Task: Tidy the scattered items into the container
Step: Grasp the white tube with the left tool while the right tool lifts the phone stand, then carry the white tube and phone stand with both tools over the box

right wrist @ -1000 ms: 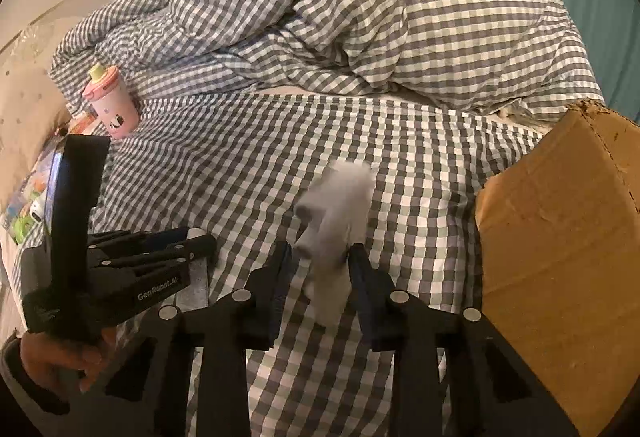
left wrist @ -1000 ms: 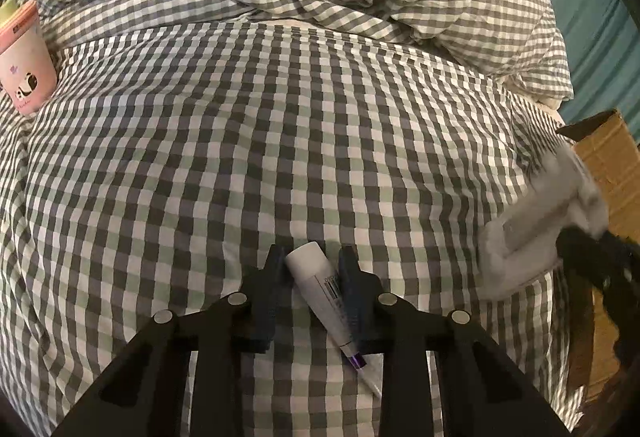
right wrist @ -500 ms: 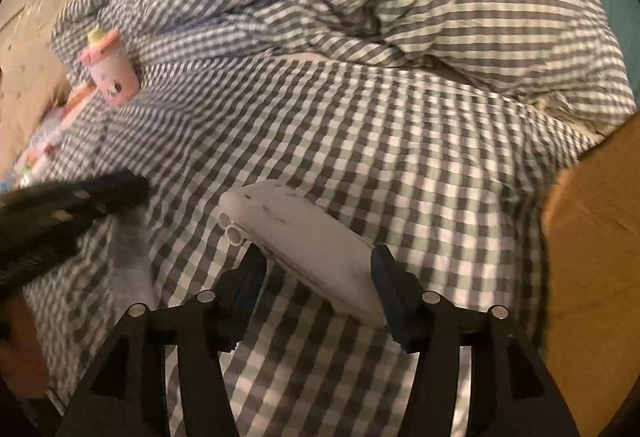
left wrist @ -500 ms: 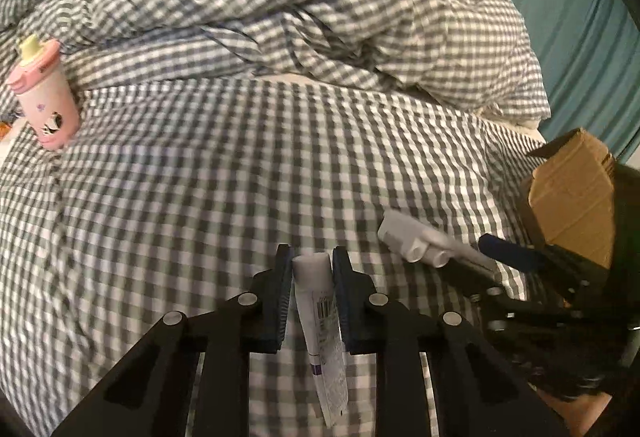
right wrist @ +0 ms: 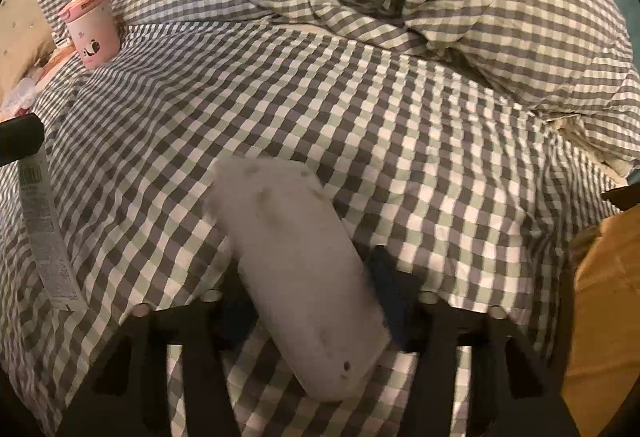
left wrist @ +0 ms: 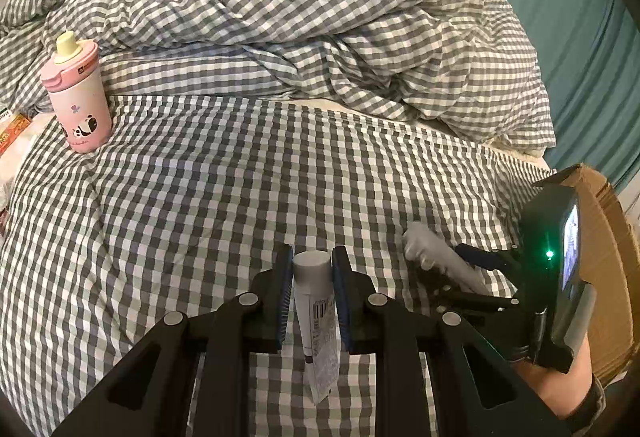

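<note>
Left wrist view — the left gripper (left wrist: 311, 297) clamps a soft white tube (left wrist: 316, 321) near its stiffer cap end — light, squashy.

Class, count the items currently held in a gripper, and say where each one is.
2. A white tube is clamped in the left gripper; a white sock sits between the closing jaws of the right gripper. The pink bottle stands unheld; others may be hidden.
</note>
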Motion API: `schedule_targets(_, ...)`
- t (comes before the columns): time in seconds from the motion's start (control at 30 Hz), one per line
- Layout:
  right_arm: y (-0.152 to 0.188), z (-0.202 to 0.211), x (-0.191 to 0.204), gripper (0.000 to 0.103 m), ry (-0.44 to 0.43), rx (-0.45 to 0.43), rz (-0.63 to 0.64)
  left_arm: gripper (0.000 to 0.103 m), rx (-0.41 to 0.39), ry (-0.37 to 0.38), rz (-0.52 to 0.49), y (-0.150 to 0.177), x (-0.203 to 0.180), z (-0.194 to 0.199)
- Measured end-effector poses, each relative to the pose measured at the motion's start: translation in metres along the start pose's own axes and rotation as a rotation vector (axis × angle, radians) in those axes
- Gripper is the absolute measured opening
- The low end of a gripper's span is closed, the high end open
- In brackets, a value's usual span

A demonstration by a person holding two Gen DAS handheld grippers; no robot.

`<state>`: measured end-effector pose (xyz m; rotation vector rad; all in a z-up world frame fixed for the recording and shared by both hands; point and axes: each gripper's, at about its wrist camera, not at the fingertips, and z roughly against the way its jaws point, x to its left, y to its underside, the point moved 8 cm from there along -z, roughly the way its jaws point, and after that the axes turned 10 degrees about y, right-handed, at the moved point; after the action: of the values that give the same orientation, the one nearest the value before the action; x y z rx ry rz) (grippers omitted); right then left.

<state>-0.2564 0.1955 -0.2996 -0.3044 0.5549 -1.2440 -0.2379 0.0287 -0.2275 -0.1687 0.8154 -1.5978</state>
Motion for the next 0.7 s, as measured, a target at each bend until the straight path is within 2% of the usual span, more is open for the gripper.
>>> schedule_targets(0.1, -0.003, 0.009, -0.005, 0.028, 0.001, -0.026, -0.020, 0.019, -0.003, 0.005, -0.004, -0.001, -0.004, 0.001)
schedule_targets(0.17, -0.003, 0.012, -0.007, 0.025, -0.012, -0.032, -0.038, 0.019, -0.004, 0.009, -0.012, -0.001, -0.008, 0.002)
schedule_targets(0.47, -0.001, 0.045, -0.021, 0.025, -0.040, -0.072, -0.112, 0.019, -0.033, 0.010, -0.045, -0.008, -0.027, 0.021)
schedule_targets(0.7, -0.001, 0.102, -0.035, 0.025, -0.050, -0.150, -0.159, 0.019, -0.081, 0.011, -0.082, -0.013, -0.053, 0.052)
